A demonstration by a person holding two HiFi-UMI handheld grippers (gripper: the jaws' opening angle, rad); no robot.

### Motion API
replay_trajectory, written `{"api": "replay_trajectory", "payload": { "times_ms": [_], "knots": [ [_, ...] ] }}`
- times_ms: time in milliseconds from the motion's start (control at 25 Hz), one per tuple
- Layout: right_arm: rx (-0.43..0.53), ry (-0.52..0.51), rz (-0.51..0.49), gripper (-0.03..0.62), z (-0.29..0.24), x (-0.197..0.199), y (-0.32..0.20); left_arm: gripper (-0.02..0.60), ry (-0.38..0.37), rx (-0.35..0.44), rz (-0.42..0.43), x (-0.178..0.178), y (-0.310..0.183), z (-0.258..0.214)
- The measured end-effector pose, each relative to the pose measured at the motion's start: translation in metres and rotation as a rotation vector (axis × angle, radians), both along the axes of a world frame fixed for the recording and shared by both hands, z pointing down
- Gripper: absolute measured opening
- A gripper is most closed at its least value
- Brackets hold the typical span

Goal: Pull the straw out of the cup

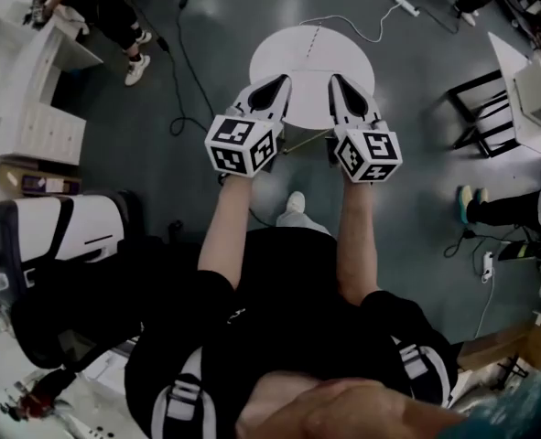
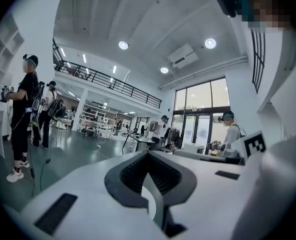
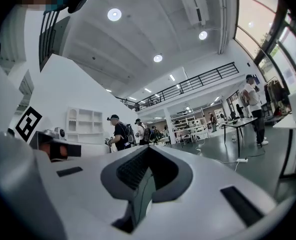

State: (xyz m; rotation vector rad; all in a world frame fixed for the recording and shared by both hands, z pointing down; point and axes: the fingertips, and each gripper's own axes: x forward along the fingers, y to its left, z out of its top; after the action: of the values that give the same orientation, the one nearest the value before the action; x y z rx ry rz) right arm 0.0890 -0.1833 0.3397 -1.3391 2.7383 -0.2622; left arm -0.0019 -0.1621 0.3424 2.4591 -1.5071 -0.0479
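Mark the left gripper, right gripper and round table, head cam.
left gripper (image 1: 280,82): head view, between its fingertips.
right gripper (image 1: 338,81): head view, between its fingertips.
round table (image 1: 293,51): head view, bare white top.

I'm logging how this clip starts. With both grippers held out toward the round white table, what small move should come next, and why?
Probably tip both grippers down toward the round white table. The left gripper and right gripper are shut and empty. Their own views look level across the room, and the visible part of the table looks bare.
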Motion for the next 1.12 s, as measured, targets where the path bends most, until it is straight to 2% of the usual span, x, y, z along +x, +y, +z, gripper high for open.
{"api": "replay_trajectory", "payload": {
  "times_ms": [80,160,440,840,1120],
  "knots": [
    [-0.001,-0.005,-0.003,0.017,0.002,0.006,-0.020,0.006,0.016,0.010,-0.013,0.000,-0.017,-0.001],
    [-0.007,-0.019,0.010,0.017,0.003,0.018,-0.041,0.006,-0.005,0.013,-0.031,0.002,-0.035,0.000],
    [-0.029,-0.001,0.020,0.017,0.013,0.042,-0.072,0.006,-0.019,-0.008,-0.062,0.015,-0.069,0.014],
    [-0.032,0.043,0.007,0.016,0.024,0.034,-0.059,0.006,0.004,-0.043,-0.099,-0.006,-0.069,0.033],
    [-0.006,0.059,0.031,0.017,0.020,0.050,-0.058,0.006,-0.013,-0.026,-0.036,0.022,-0.078,0.030]
  ]
}}
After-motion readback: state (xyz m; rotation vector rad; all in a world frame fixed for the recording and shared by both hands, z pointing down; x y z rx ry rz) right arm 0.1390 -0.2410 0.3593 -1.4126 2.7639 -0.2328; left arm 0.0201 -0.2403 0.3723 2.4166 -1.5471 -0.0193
